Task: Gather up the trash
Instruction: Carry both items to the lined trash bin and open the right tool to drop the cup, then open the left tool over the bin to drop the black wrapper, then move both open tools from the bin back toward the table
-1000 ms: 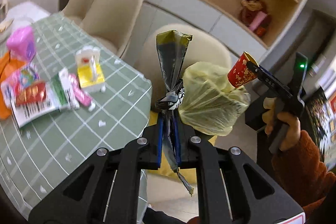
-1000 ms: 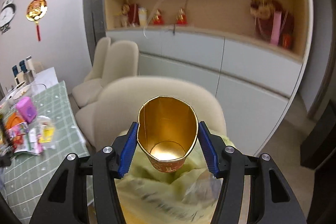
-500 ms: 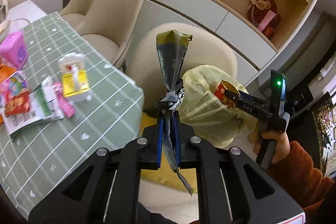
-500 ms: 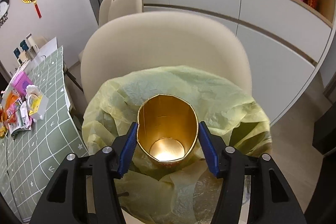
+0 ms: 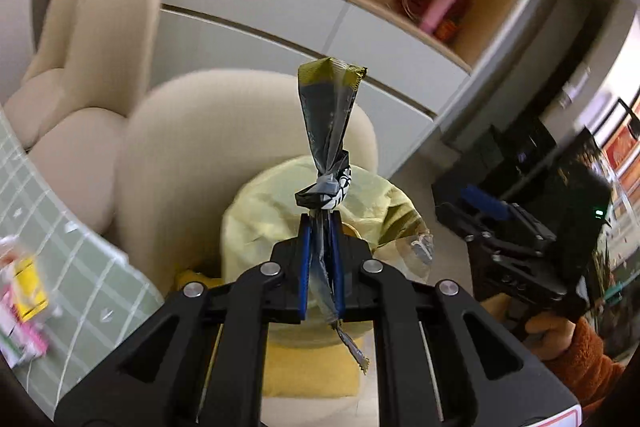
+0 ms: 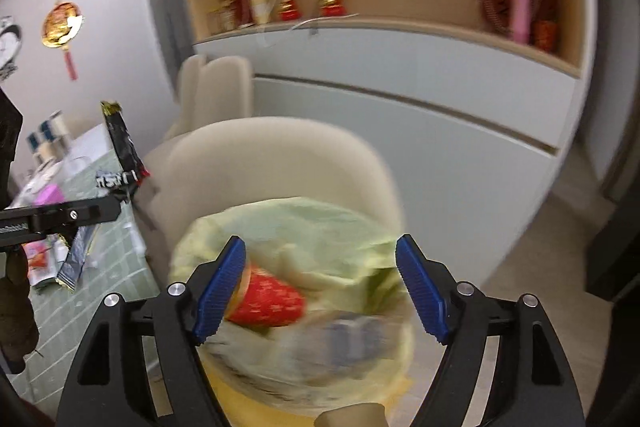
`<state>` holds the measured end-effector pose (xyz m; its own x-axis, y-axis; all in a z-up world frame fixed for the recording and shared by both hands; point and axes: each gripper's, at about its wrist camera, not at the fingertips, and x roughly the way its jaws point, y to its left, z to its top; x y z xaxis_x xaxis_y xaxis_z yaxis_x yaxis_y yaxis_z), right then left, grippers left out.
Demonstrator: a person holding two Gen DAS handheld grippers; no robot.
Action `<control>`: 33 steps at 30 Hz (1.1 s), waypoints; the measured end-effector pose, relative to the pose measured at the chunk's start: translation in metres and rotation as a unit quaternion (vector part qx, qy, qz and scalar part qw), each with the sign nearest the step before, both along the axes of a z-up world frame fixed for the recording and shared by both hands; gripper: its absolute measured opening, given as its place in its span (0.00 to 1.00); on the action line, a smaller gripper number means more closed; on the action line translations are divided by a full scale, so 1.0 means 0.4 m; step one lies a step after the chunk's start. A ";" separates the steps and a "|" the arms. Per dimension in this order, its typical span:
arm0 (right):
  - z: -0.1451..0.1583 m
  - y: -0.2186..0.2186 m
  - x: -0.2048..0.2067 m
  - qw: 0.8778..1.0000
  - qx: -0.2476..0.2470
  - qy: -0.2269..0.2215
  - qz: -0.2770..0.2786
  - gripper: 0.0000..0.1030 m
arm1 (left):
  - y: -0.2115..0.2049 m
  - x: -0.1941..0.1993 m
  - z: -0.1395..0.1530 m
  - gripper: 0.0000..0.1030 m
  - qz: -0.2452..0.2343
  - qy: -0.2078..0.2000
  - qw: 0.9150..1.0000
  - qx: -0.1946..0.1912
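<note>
My left gripper [image 5: 320, 259] is shut on a knotted dark foil wrapper [image 5: 326, 131], held upright above the yellow-lined trash bin [image 5: 264, 223] on the beige chair. The wrapper also shows in the right wrist view [image 6: 120, 147]. My right gripper [image 6: 320, 287] is open over the bin's yellow bag [image 6: 320, 227]. The red paper cup [image 6: 268, 301] lies on its side inside the bag, free of the blue pads [image 6: 420, 291]. The right gripper also shows in the left wrist view [image 5: 488, 223], to the right of the bin.
The green checked table [image 5: 80, 267] stands left of the bin, with several wrappers and packets [image 5: 24, 291] on it. Beige chairs [image 5: 100, 39] stand behind. White cabinets and a shelf with ornaments [image 6: 332, 1] line the wall.
My right gripper has opened and the red cup has dropped into the yellow bag. My left gripper has swung with the wrapper over the bin.
</note>
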<state>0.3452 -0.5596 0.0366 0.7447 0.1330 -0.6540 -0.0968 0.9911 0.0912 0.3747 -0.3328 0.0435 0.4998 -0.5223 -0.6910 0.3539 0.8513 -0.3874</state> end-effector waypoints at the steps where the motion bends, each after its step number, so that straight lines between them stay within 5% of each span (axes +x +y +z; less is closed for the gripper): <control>1: -0.002 -0.016 -0.008 1.000 0.004 0.000 -0.009 0.71 | -0.025 0.020 -0.014 0.09 -0.012 0.010 1.000 -0.005; 8: -0.019 -0.102 -0.060 0.998 -0.005 0.001 -0.063 0.71 | -0.205 0.135 -0.082 0.09 -0.083 0.037 0.996 0.015; 14: -0.028 -0.148 -0.085 0.995 0.012 0.004 -0.100 0.71 | -0.326 0.182 -0.227 0.09 -0.119 0.100 0.981 0.114; 18: -0.035 -0.172 -0.114 0.993 0.018 0.005 -0.114 0.71 | -0.341 0.172 -0.261 0.11 -0.117 0.119 0.977 0.132; 22: -0.032 -0.180 -0.136 0.993 0.025 0.002 -0.117 0.71 | -0.328 0.164 -0.241 0.39 -0.102 0.115 0.982 0.114; 29: -0.009 -0.162 -0.175 0.994 0.038 -0.023 -0.095 0.71 | -0.225 0.068 -0.126 0.45 -0.053 0.066 0.993 0.086; 33: 0.003 -0.121 -0.192 0.996 0.051 -0.041 -0.064 0.71 | -0.099 -0.034 -0.057 0.47 0.017 0.007 0.996 0.085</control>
<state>0.2682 -0.6080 0.0377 0.8099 0.0949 -0.5789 0.0194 0.9819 0.1882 0.3609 -0.3723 0.0205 0.5042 -0.3805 -0.7753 0.3198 0.9162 -0.2416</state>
